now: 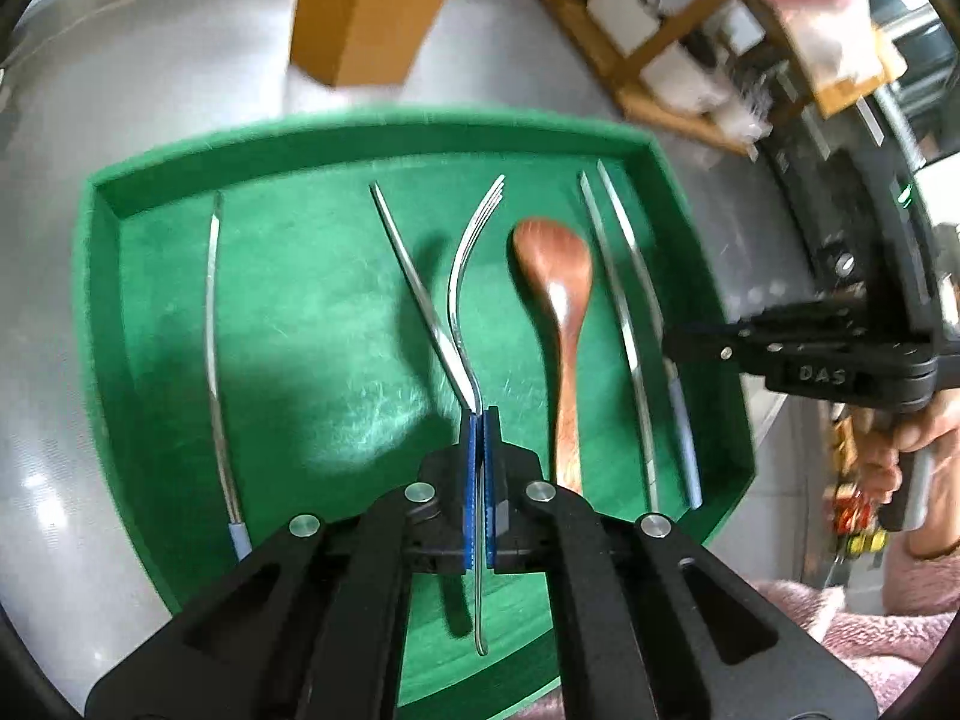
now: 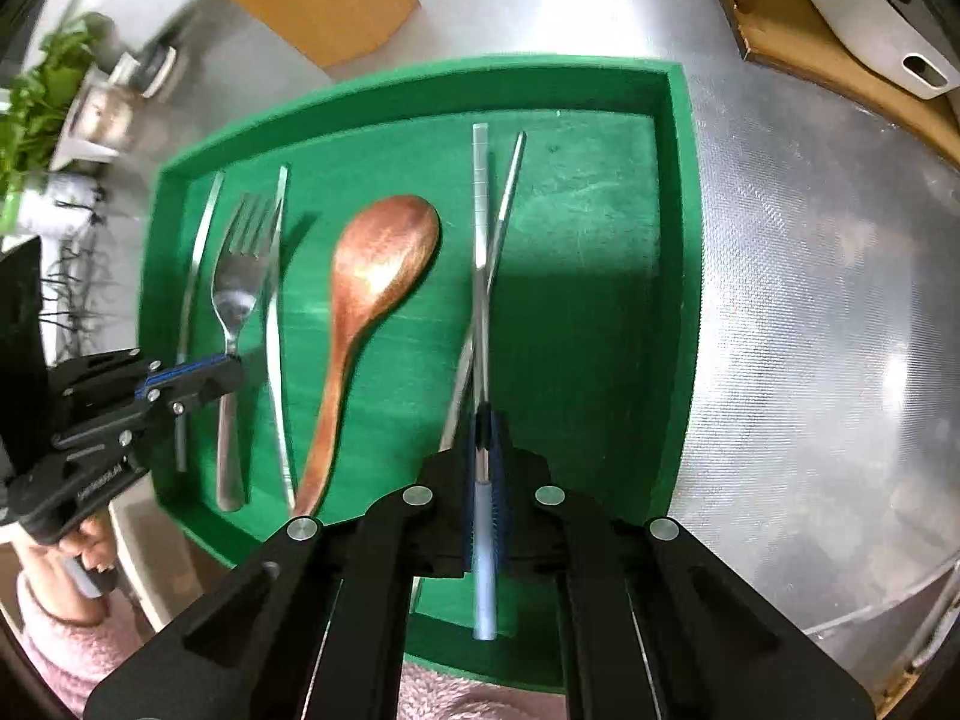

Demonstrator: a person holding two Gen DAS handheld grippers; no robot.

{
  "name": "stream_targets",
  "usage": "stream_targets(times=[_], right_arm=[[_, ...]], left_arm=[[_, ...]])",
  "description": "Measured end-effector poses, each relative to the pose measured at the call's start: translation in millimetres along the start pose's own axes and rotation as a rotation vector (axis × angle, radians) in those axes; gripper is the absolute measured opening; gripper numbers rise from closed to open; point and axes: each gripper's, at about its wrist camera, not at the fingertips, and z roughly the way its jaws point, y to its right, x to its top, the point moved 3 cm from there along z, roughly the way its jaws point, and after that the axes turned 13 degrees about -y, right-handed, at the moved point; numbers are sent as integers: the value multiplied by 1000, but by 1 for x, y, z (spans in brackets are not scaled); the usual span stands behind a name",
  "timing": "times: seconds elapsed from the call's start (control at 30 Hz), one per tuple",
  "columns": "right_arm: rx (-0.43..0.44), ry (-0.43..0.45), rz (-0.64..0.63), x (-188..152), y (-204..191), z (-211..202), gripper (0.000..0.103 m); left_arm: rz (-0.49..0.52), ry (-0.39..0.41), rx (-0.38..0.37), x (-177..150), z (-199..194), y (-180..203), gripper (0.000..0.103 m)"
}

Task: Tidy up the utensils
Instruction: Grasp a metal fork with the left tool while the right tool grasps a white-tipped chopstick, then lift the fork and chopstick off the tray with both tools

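Your left gripper (image 1: 480,420) is clamped on the fork (image 1: 474,252) at its neck, the tines pointing away from you toward the tray's far wall. Your right gripper (image 2: 485,426) is closed on a chopstick (image 2: 480,228) with a pale blue handle end, and its twin (image 2: 507,192) crosses just beside it. Everything sits over a green tray (image 2: 684,240): at its left side lies one chopstick (image 1: 213,312), another (image 1: 408,276) slants against the fork, and a wooden spoon (image 2: 372,276) lies lengthwise in the middle, bowl away from you. Whether the fork's handle touches the tray floor or hangs just above it is hard to tell from either view. The tray rests on a brushed metal counter (image 2: 810,300) with a fine dotted texture, bright with glare. Beyond the tray stands a tan block (image 1: 366,12). To the right there is a wooden rack (image 1: 678,42) holding white pieces, blurred in the left view. Off to the far left in the right view are a leafy green plant (image 2: 42,102) and some small jars near it.
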Motion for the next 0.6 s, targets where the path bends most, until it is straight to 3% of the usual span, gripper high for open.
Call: stream_targets(times=[0.07, 0.17, 0.33, 0.4, 0.47, 0.6], right_arm=[[50, 42, -12, -4, 5, -8, 0], [56, 42, -6, -7, 13, -6, 0], [-11, -39, -13, -10, 9, 12, 5], [-85, -24, -33, -7, 1, 12, 13], [-166, -22, -41, -3, -1, 11, 14], [-199, -64, -26, 2, -6, 18, 14]], left_arm=[[-4, 75, -20, -4, -13, -3, 1], [-19, 128, -35, -8, -25, -4, 1], [-12, 123, -33, -8, -31, -1, 1], [-10, 123, -40, -8, -30, 2, 1], [-8, 124, -35, -8, -28, 6, 1], [-4, 127, -42, -9, -29, 7, 1]])
